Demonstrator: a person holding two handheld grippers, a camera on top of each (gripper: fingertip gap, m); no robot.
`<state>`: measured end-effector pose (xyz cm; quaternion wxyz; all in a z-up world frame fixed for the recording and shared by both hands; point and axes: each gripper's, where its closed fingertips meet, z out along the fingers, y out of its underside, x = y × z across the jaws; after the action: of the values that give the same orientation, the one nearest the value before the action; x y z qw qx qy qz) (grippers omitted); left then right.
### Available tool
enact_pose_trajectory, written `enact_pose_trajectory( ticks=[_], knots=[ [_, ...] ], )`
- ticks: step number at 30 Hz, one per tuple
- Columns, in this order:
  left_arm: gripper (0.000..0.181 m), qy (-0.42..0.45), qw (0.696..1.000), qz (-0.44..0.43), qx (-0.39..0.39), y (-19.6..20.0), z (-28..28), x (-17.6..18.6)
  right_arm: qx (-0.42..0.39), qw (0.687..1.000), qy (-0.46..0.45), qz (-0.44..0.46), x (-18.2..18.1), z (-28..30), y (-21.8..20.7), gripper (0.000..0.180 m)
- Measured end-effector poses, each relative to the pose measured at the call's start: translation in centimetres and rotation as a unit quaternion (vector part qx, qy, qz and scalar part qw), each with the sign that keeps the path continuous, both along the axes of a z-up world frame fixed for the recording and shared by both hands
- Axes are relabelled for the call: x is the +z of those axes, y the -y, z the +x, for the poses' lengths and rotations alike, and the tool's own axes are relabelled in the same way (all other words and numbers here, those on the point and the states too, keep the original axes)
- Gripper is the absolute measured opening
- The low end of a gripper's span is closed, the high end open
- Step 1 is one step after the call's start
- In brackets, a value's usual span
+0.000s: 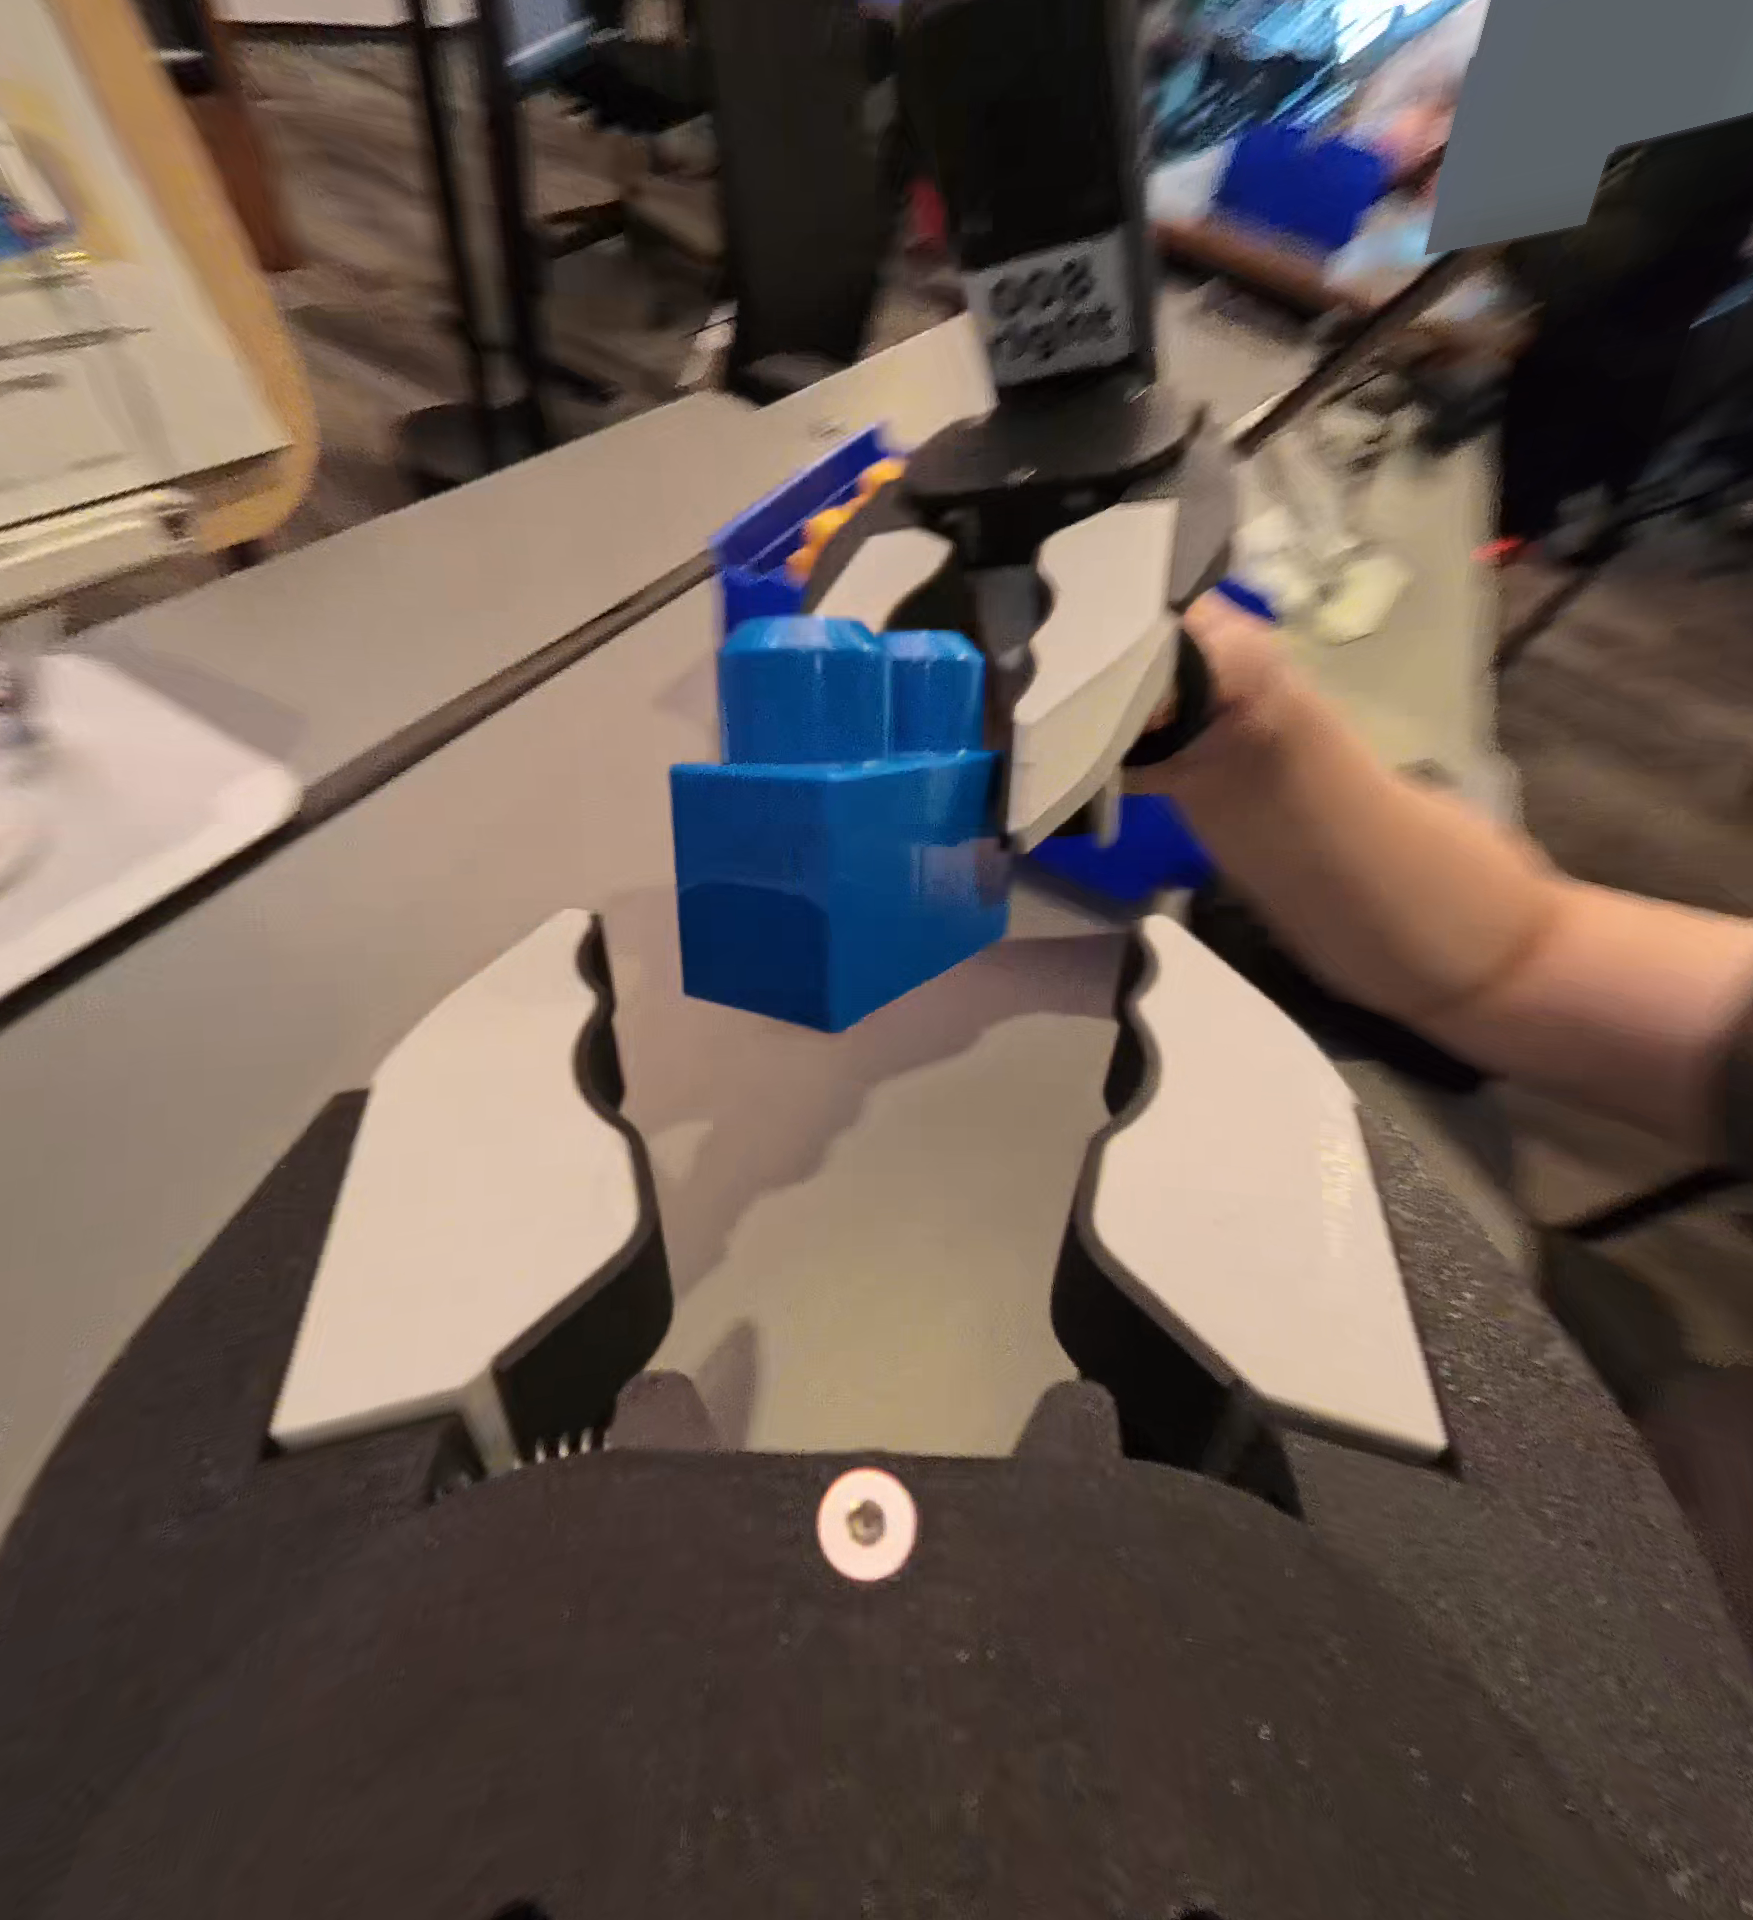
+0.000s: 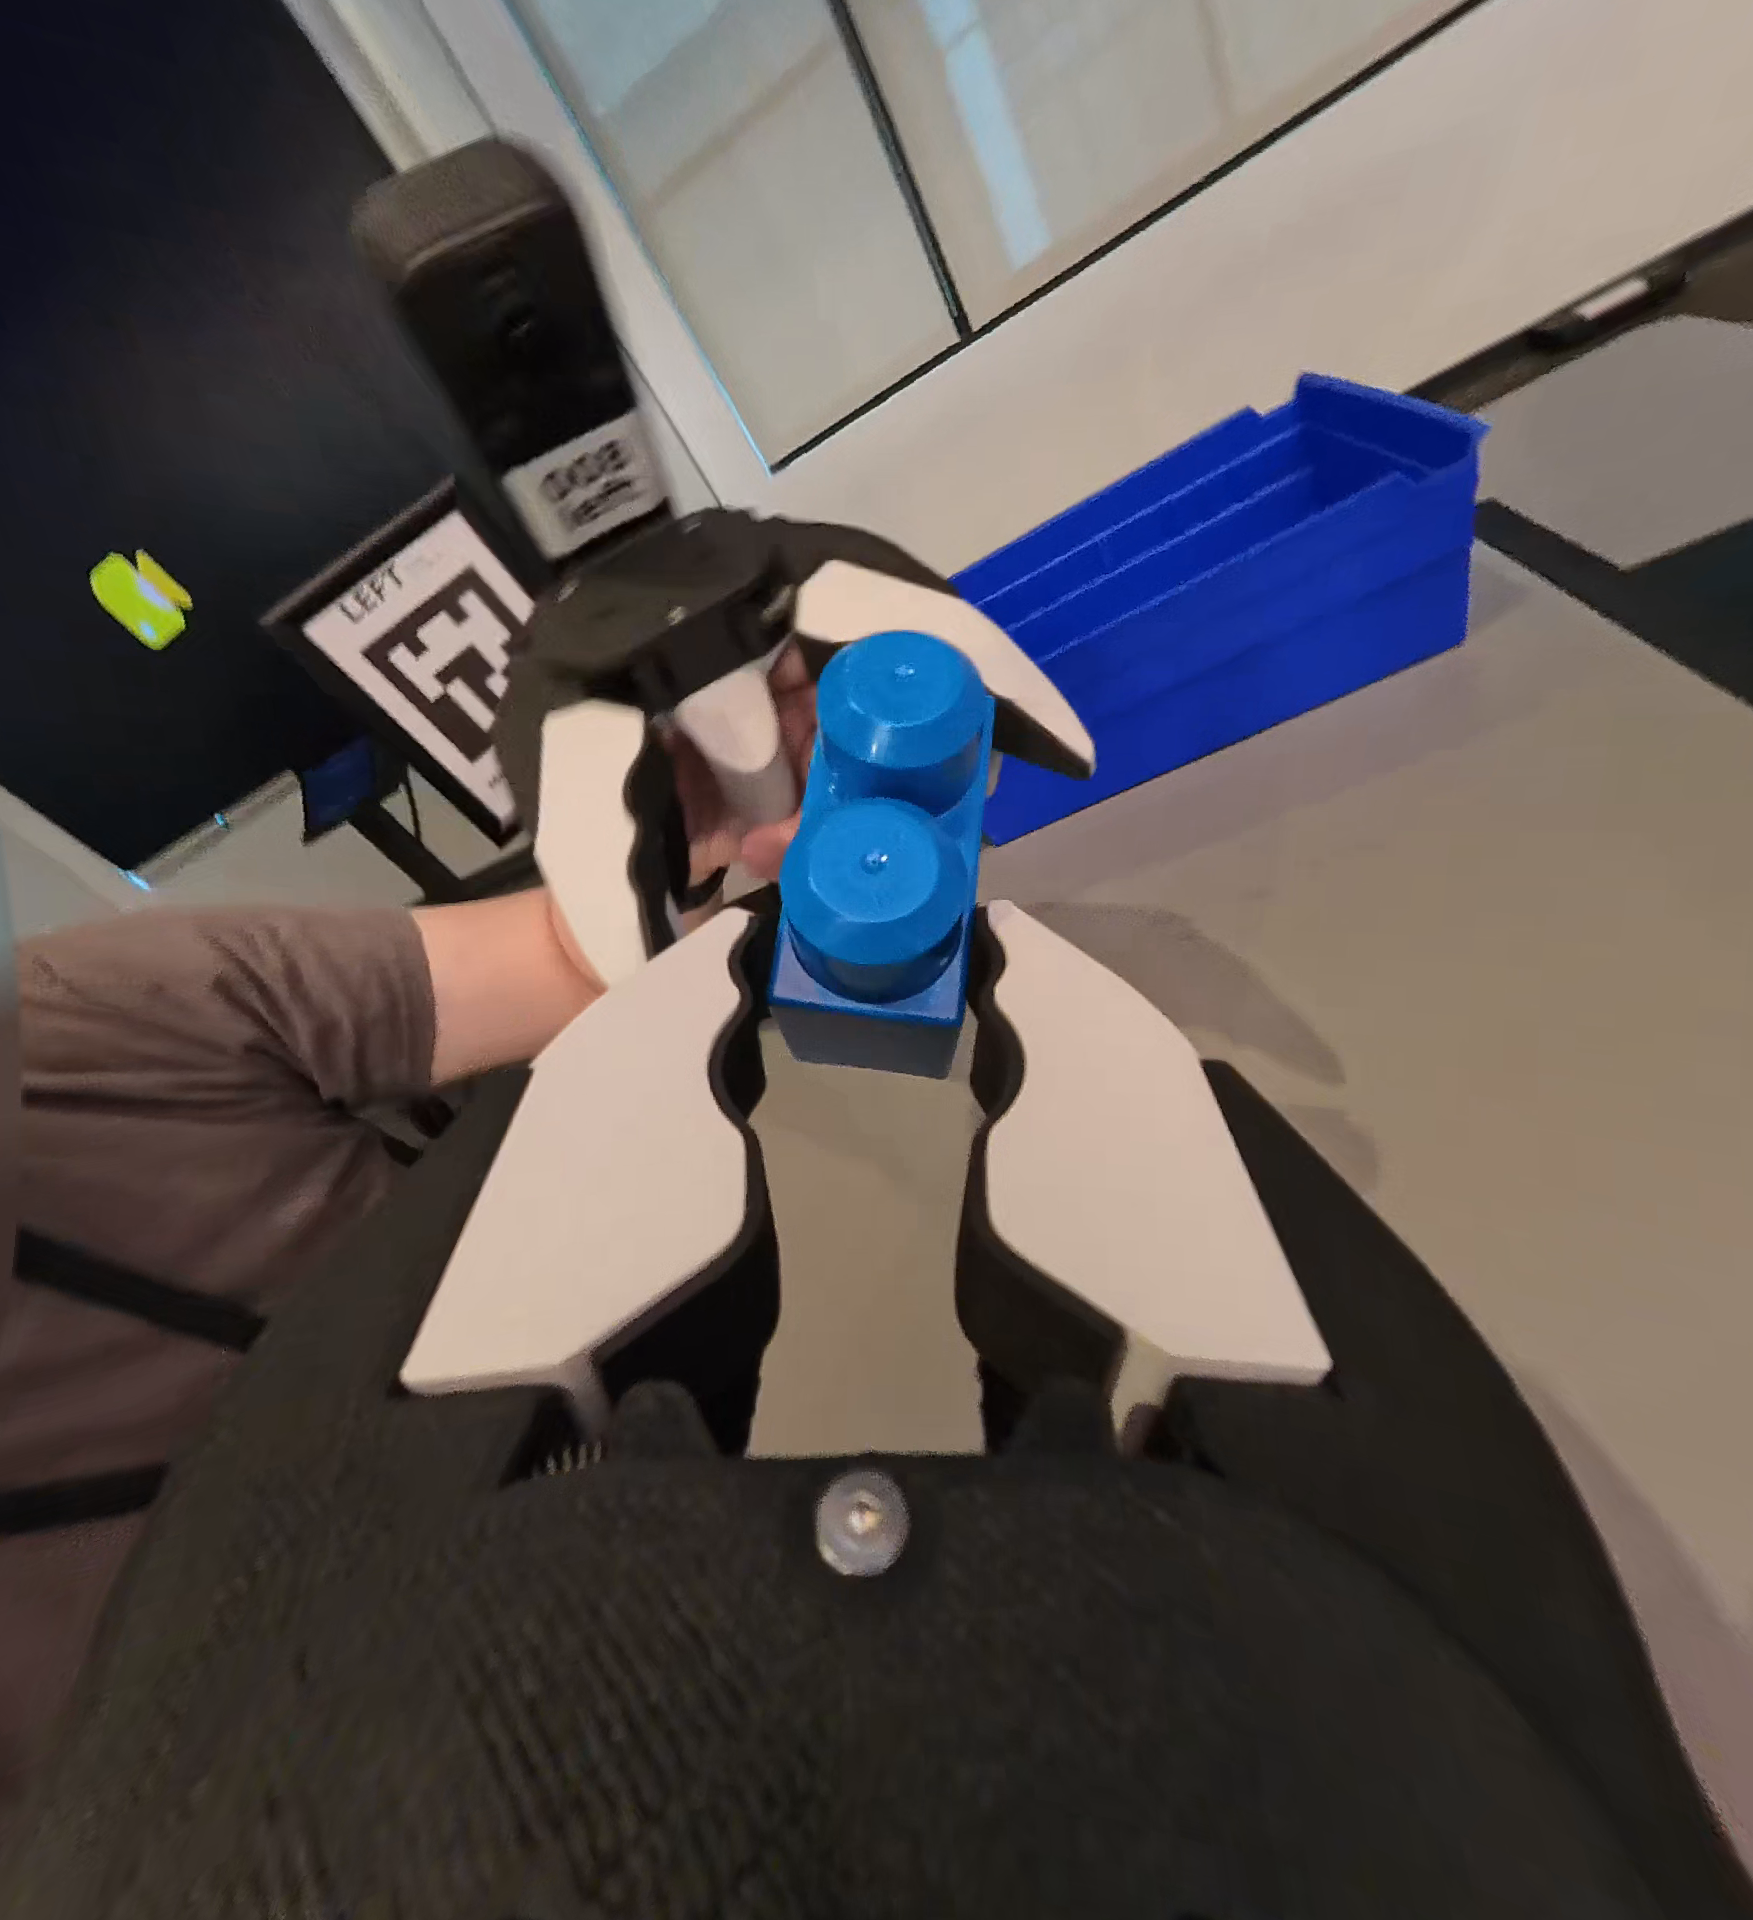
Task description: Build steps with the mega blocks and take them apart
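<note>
My right gripper (image 2: 867,971) clenches the blue block (image 2: 877,883) at frame centre, its long axis pointing away from me. My left gripper (image 1: 867,961), fingers spread and empty, faces the block's far end (image 1: 830,831), just short of touching it.

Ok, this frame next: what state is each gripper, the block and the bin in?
Left gripper: open, empty, fingers either side of the block without touching.
Right gripper: shut on the blue block's end.
Blue block: two studs, held in the air above the table, not joined to any other block.
Blue bin: on the table, the part in view empty.
</note>
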<state>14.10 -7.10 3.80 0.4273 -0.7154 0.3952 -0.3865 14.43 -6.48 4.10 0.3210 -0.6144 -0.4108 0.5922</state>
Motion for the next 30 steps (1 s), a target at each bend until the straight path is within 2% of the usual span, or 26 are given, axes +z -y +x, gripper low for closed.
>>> enact_pose_trajectory(
  ticks=[3, 9, 13, 16, 23, 30],
  knots=[
    [0.070, 0.075, 0.993, -0.047, -0.075, 1.4, 0.1, 2.3, 0.024, 0.998, 0.008, 0.060, 1.2, 0.3, 1.6, 0.038],
    [0.063, 0.028, 0.989, -0.036, -0.139, 2.4, 0.9, 1.5, 0.044, 0.994, 0.024, 0.097, 1.8, 0.4, 3.2, 0.038],
    [0.053, 0.012, 0.988, -0.029, -0.153, 2.6, 1.5, 0.8, 0.053, 0.992, 0.044, 0.109, 1.2, 0.2, 3.6, 0.038],
    [0.053, -0.009, 0.988, -0.019, -0.152, 2.5, 1.6, -0.2, 0.057, 0.991, 0.044, 0.108, 1.2, 0.1, 3.7, 0.038],
    [0.042, 0.001, 0.985, -0.024, -0.169, 2.9, 1.7, -0.7, 0.057, 0.990, 0.061, 0.112, 0.5, -0.2, 3.7, 0.038],
    [0.041, 0.009, 0.985, -0.027, -0.168, 2.9, 1.7, -0.9, 0.052, 0.991, 0.057, 0.109, 0.6, -0.3, 3.6, 0.037]
  ],
)
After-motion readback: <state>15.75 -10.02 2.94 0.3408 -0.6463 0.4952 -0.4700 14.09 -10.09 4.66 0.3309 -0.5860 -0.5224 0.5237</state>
